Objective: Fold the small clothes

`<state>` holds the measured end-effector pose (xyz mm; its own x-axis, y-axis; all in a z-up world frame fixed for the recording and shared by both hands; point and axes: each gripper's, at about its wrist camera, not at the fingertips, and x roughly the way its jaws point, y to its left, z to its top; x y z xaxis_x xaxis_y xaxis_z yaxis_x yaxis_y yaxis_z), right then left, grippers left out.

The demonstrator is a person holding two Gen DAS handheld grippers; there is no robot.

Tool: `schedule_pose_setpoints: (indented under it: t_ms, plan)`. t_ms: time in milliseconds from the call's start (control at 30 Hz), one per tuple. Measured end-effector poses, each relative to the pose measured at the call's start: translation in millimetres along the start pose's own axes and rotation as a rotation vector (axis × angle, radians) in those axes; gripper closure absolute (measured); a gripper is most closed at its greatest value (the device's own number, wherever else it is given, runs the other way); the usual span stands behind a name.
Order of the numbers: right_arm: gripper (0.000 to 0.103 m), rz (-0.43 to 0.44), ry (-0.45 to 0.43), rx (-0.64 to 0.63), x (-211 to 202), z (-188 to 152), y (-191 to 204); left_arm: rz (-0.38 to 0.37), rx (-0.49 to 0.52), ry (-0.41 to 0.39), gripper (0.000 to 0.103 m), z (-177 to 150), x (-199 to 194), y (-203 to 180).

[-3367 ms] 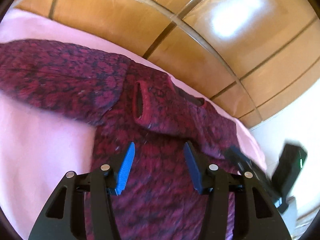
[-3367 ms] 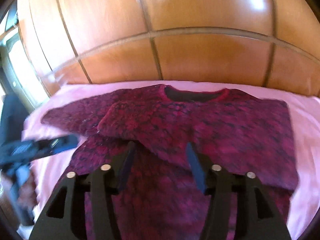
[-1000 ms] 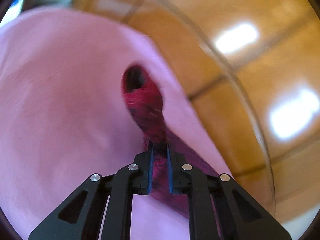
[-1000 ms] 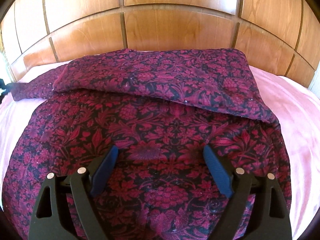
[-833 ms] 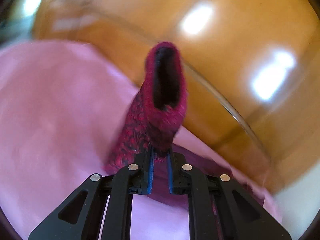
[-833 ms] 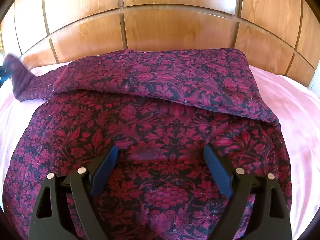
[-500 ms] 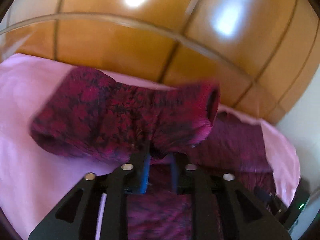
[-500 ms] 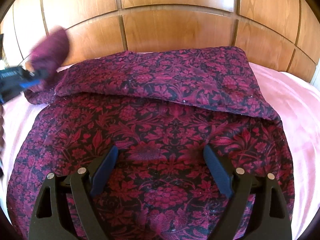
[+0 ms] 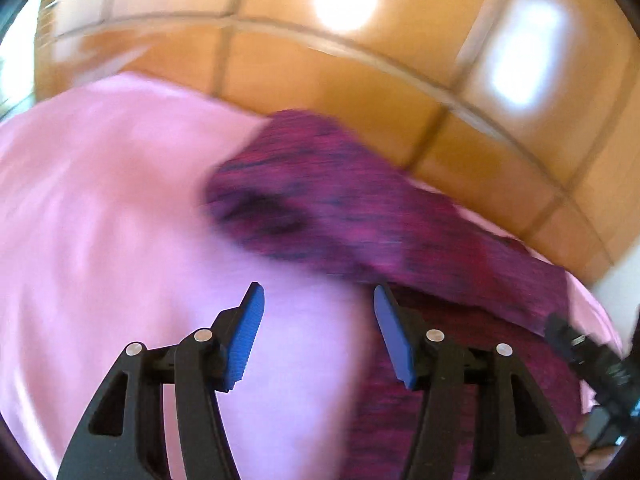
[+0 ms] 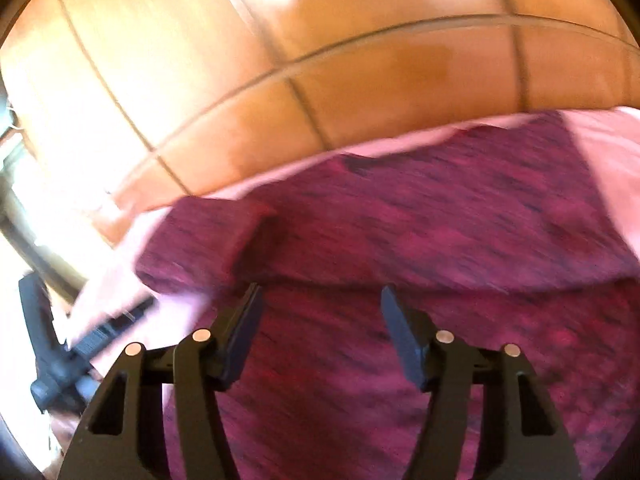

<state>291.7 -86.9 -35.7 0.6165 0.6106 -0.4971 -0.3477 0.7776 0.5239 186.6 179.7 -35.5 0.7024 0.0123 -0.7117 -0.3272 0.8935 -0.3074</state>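
Note:
A dark red and black patterned sweater [image 10: 420, 240] lies spread on a pink bed sheet [image 9: 100, 220]. One sleeve [image 9: 320, 204] lies folded over its upper part, cuff end toward the left, blurred by motion. My left gripper [image 9: 316, 300] hangs just short of that sleeve; its jaws are opening and nothing is between them. My right gripper [image 10: 318, 300] is over the sweater's body, a little above the cloth; its jaws are closing with only air between the blue pads. The left gripper [image 10: 100, 336] also shows at the lower left of the right wrist view.
A glossy wooden headboard [image 10: 360, 80] of square panels stands right behind the bed. The right gripper [image 9: 588, 360] shows at the lower right edge of the left wrist view. Bare pink sheet lies left of the sweater.
My left gripper carried the sleeve across onto the sweater, then let go of it and opened. My right gripper rose from the cloth, tilted, and its jaws narrowed.

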Motion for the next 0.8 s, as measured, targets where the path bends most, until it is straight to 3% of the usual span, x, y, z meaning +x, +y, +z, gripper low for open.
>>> schedule_pose_setpoints:
  t_ms: [100, 167, 233, 300, 333, 567, 700, 800]
  plan:
    - [0.042, 0.04, 0.035, -0.017, 36, 16, 36, 0.028, -0.08, 0.027, 0.047, 4, 7, 22]
    - [0.037, 0.044, 0.072, -0.017, 61, 22, 51, 0.042, -0.09, 0.031, 0.047, 6, 11, 28]
    - [0.04, 0.025, 0.126, -0.019, 91, 27, 60, 0.04, -0.086, 0.04, 0.047, 8, 16, 29]
    - [0.09, -0.028, 0.151, -0.029, 102, 29, 62, 0.044, -0.075, 0.046, 0.047, 13, 23, 21]
    - [0.091, -0.035, 0.151, -0.029, 102, 31, 62, 0.036, -0.073, 0.049, 0.047, 15, 24, 19]
    - [0.095, -0.015, -0.078, -0.05, 17, 69, 57, 0.001, -0.062, 0.079, 0.044, 22, 44, -11]
    - [0.096, -0.08, -0.212, -0.063, -37, 88, 34, 0.07, -0.014, 0.101, 0.044, 22, 62, -32]
    - [0.096, -0.161, -0.264, -0.04, -63, 92, 2, 0.116, 0.01, 0.105, 0.044, 24, 74, -41]
